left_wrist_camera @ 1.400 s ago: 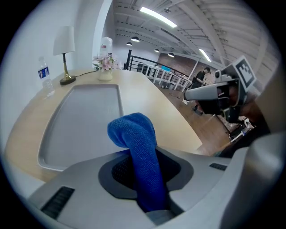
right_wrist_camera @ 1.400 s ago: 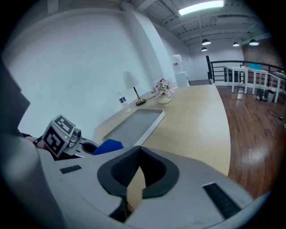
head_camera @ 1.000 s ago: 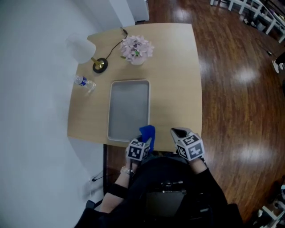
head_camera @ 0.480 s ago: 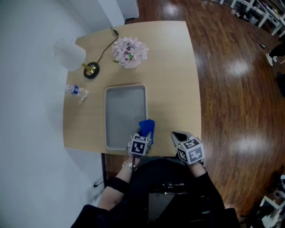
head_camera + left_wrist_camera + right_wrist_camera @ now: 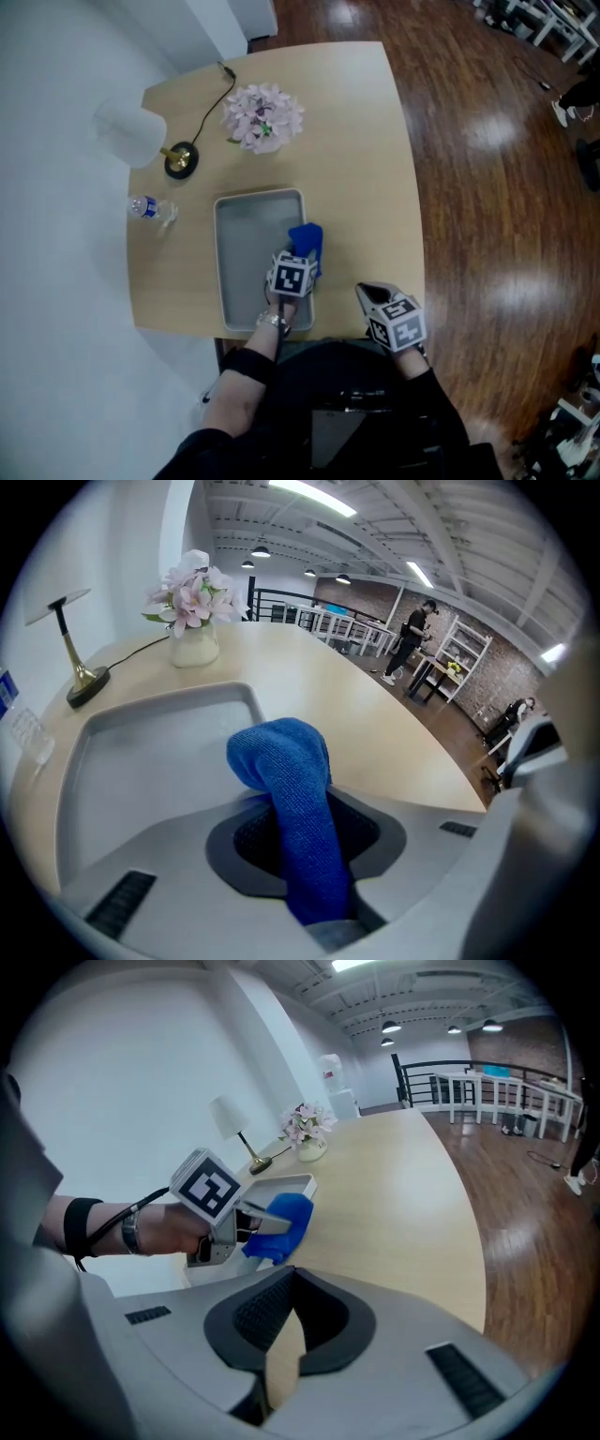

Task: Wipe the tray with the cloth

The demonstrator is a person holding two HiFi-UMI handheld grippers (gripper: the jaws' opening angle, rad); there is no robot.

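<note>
Left hand-held gripper (image 5: 299, 259), clamping cloth (image 5: 307, 240), has moved from table's near edge onto tray (image 5: 239, 246); wiping likely begins. Right hand-held gripper (image 5: 367, 292) closed, empty.

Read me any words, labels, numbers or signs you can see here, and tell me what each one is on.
No readable text anywhere.
Water bottle, blue label: too small to read.
Marker cubes: black-and-white square patterns, no letters.
</note>
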